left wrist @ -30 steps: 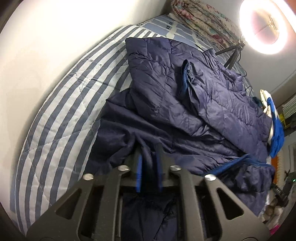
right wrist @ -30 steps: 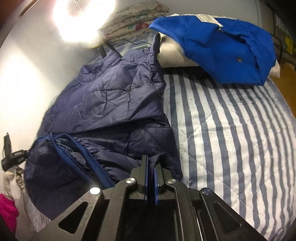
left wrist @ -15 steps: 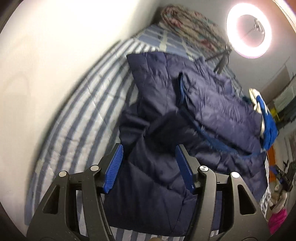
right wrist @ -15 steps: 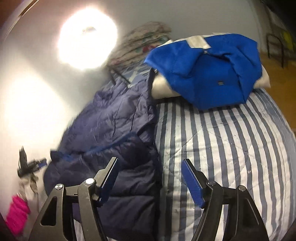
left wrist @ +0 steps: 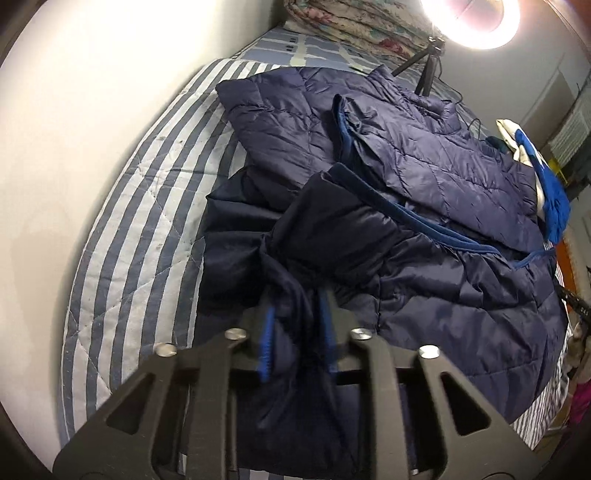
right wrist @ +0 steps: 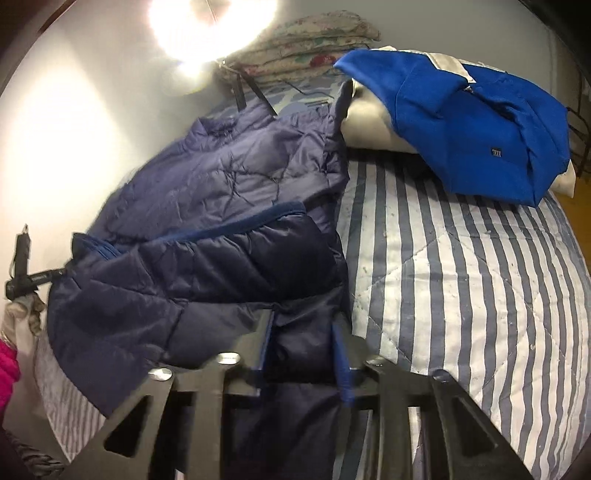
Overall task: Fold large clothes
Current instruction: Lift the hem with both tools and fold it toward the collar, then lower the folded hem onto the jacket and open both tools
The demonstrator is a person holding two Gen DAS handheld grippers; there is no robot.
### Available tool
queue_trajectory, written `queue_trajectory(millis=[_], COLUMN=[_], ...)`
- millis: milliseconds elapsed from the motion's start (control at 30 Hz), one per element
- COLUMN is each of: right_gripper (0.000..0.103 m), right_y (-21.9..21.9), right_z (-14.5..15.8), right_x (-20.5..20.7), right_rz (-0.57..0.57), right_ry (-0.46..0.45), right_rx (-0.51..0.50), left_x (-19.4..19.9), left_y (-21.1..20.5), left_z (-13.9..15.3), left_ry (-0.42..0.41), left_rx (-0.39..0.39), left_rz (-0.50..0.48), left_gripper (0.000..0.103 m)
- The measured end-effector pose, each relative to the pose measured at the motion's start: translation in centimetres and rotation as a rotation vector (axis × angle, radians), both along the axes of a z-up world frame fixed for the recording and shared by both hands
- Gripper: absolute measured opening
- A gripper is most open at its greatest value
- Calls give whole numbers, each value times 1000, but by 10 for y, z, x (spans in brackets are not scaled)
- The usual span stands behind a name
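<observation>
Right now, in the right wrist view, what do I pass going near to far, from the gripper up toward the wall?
right gripper with navy fabric between its fingers → navy puffer jacket spread over the striped quilt → tripod legs → folded floral blanket → ring light glaring by the wall.

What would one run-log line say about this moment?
task: fold large clothes | left gripper: pinching navy puffer jacket hem | right gripper: straddling jacket edge, grip unclear | bottom part folded up | striped bedspread beneath
</observation>
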State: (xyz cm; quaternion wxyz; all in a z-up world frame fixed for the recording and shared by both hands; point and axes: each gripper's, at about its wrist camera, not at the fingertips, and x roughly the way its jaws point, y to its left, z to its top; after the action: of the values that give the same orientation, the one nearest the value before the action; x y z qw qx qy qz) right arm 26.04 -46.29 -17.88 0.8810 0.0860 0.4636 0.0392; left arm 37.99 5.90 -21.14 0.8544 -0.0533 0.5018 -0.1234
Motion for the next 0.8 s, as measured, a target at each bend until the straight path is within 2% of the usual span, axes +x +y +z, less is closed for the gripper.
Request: queue_trajectory(millis=[67,133,167,200,267,333,433,500,533,600,700,800], right_gripper=[26,29,35,51,64,57,39,28,22,10,3,1], right_y=[2,2,1,1,-4,-5,-1,4,7,10,14,17], right_z=[1,2,2,1,-1,-4,-5,-5,-5,-3,5,19], right_x=[-1,-2,-3,0,3,5,8,9,9,8,2,-4], right_rz=[7,15,6,-6,-33,-31,-4,8,12,6,-10,-23], right_ry=[-5,0,-1,1,0,6,2,1,1,0,-12,-34], right_rx=[-5,-12,-23,-24,-11,5,18,-8,-26,-63,-114,-175], left_x=[-1,-1,-1,-1,2,4,8,8,7,5,-2,-10], left_y=[0,0,1,1,3,2,-3,-8,-9,-8,-3,3], left_z=[2,3,4,4,3,2,-4,-7,-8,-5,8,27], left_ry=[-9,-13,-18,-17,-1,-5,-7,-17,-23,-37,-81,-133], left_rx=[6,8,6,8,-2,-8,13,40,51,45,36,27], left_rz=[-4,0,4,13,23,26,10,3,7,15,26,36], left_gripper=[13,13,13,13,29,30,30,19,10,7,4,3])
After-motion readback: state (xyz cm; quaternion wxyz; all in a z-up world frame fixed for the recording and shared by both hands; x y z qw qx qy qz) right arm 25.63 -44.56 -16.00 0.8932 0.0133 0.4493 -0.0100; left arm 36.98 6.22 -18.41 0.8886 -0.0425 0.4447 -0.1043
